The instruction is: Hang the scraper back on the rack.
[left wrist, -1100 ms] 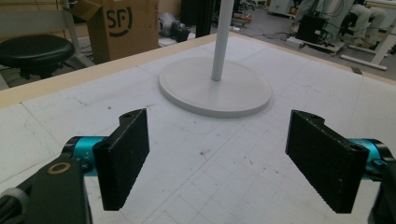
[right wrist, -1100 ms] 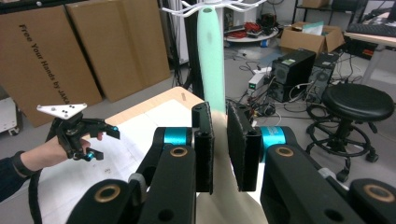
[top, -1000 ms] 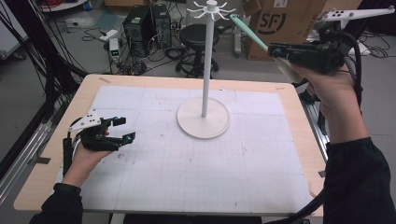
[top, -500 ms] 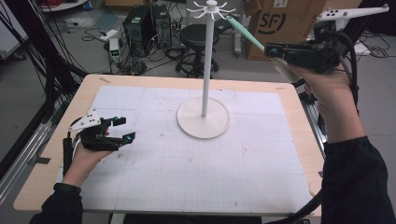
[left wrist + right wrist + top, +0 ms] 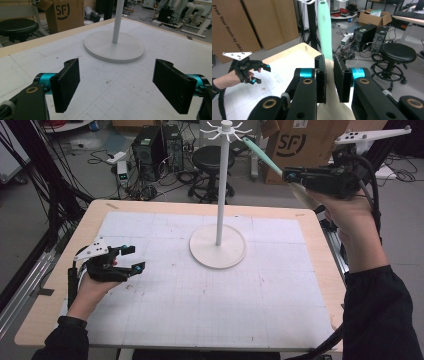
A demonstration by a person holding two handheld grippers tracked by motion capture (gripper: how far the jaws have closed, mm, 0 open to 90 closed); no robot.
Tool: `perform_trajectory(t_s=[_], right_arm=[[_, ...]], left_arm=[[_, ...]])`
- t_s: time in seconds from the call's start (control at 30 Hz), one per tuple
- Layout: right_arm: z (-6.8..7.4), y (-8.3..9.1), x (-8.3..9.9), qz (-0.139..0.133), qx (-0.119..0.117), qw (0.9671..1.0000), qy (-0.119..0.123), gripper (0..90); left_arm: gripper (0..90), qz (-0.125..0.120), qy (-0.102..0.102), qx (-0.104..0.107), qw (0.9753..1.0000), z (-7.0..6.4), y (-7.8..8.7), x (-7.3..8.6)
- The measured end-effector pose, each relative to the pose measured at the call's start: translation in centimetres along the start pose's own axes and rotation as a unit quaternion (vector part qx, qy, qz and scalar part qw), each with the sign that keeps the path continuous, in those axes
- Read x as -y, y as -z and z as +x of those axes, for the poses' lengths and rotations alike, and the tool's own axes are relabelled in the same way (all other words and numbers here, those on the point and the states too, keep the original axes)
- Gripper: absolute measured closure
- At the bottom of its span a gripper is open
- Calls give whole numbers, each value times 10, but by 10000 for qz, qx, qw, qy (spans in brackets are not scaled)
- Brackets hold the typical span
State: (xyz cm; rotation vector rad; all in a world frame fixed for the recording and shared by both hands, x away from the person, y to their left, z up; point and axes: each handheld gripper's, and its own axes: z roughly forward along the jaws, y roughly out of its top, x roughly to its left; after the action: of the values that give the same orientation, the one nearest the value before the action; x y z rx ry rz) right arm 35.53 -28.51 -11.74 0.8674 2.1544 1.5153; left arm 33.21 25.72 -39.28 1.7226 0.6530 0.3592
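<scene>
A white rack (image 5: 220, 195) stands on a round base (image 5: 217, 251) at the far middle of the table, with a crown of hooks (image 5: 226, 129) at its top. My right gripper (image 5: 290, 174) is held high at the right, shut on a utensil with a mint-green handle (image 5: 262, 154) and a beige end (image 5: 302, 197). The handle's tip points at the hooks, just right of them. In the right gripper view the handle (image 5: 324, 27) rises between my right gripper's (image 5: 329, 80) jaws. My left gripper (image 5: 131, 257) rests open on the table's left, nothing between its jaws (image 5: 117, 85), facing the base (image 5: 120, 48).
The table is covered by a white gridded mat (image 5: 210, 305) with a wooden border. Behind the table stand a black stool (image 5: 210, 157), a computer tower (image 5: 150, 142), floor cables and a cardboard box (image 5: 300, 142). Cardboard boxes (image 5: 244, 22) appear in the right gripper view.
My right gripper has carried the utensil left, bringing the handle's tip closer to the hooks. The left gripper has stayed still.
</scene>
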Motion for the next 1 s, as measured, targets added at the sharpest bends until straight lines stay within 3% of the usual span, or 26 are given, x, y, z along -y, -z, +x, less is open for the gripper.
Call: perform_trajectory(t_s=[0.83,1.0], right_arm=[[-1,-33,8,393,132,9991,80,804],[-1,-42,16,441,172,9987,193,653]], left_arm=[[226,38,-9,34,10000,-1,-1,0],[226,18,-9,33,10000,0,0,0]])
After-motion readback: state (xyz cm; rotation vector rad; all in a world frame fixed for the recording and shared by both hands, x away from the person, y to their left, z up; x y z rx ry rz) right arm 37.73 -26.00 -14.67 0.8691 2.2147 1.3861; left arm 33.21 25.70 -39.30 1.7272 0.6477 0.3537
